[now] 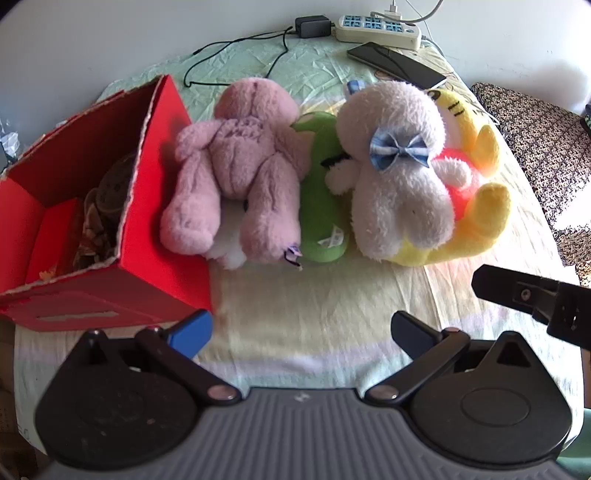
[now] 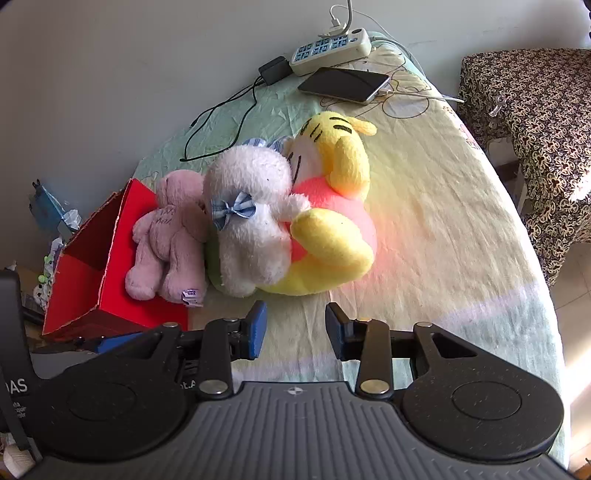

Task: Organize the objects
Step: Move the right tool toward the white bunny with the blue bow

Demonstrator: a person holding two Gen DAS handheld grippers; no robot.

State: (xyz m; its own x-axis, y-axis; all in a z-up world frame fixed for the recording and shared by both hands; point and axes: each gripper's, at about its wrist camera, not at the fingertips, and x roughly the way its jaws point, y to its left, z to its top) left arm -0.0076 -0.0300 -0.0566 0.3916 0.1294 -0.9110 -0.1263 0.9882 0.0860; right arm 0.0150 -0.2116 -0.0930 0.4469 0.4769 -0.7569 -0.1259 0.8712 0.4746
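Observation:
A pile of plush toys lies on the table: a pink bear (image 1: 236, 166) (image 2: 170, 236) face down, a green toy (image 1: 321, 192) wedged beside it, a white plush with a blue bow (image 1: 399, 173) (image 2: 251, 218), and a yellow and pink tiger (image 1: 476, 184) (image 2: 332, 206) under it. An open red box (image 1: 144, 236) (image 2: 92, 273) stands at the left, the bear leaning on it. My left gripper (image 1: 301, 328) hangs wide open in front of the toys, nothing between its fingers. My right gripper (image 2: 295, 332) stands partly open and empty, just short of the pile; one of its fingers (image 1: 524, 295) shows at right.
At the table's far edge lie a power strip (image 1: 380, 26) (image 2: 328, 48), a dark phone (image 1: 395, 64) (image 2: 343, 85), a black adapter (image 1: 312, 26) and its cord. The red box holds some dark patterned items (image 1: 107, 199). A patterned cloth-covered stand (image 2: 535, 122) is to the right.

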